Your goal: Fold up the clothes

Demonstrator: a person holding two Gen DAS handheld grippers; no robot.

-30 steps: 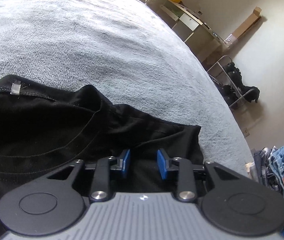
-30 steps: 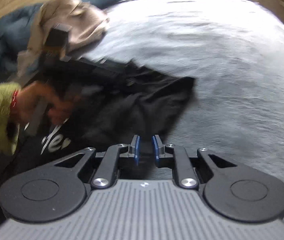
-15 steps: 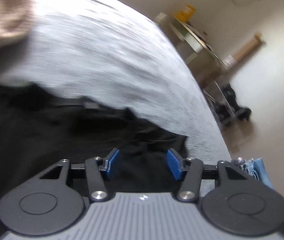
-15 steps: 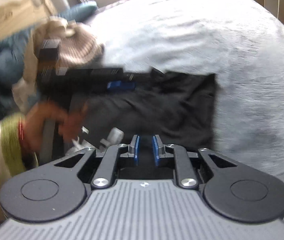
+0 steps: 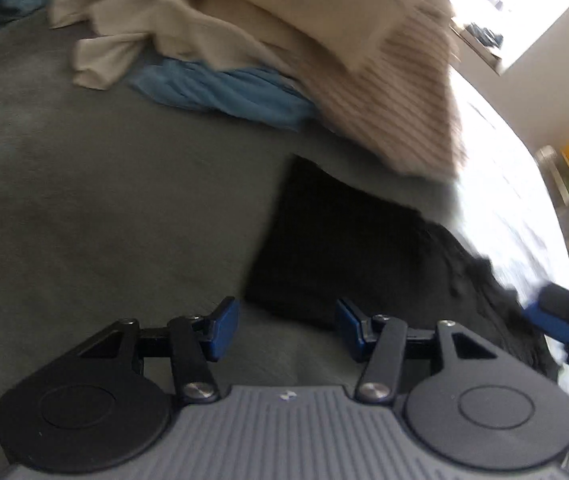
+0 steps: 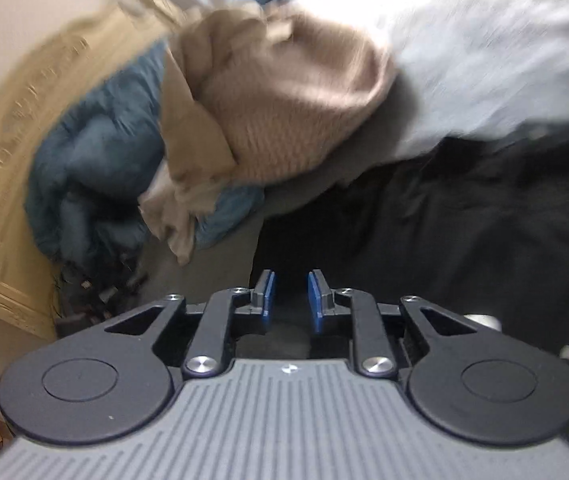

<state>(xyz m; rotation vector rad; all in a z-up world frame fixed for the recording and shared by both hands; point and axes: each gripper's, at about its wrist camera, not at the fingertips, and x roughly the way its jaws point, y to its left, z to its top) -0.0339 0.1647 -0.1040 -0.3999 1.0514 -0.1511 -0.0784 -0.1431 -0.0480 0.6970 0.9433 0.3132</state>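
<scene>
Seeing our left gripper (image 5: 286, 330) spread, nothing between its pads. Our right gripper (image 6: 287, 300) is opening, apparently empty; blur limits certainty. Black garment (image 5: 348, 248) lies flat on the grey bedspread (image 5: 104, 200), beside the beige clothes pile (image 5: 324, 52).

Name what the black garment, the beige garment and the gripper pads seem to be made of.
Black garment: probably thin jersey; matte, limp.
Beige garment: likely knitted wool or acrylic; ribbed rows show.
Left gripper pads: probably rubber or plastic; smooth blue.
</scene>
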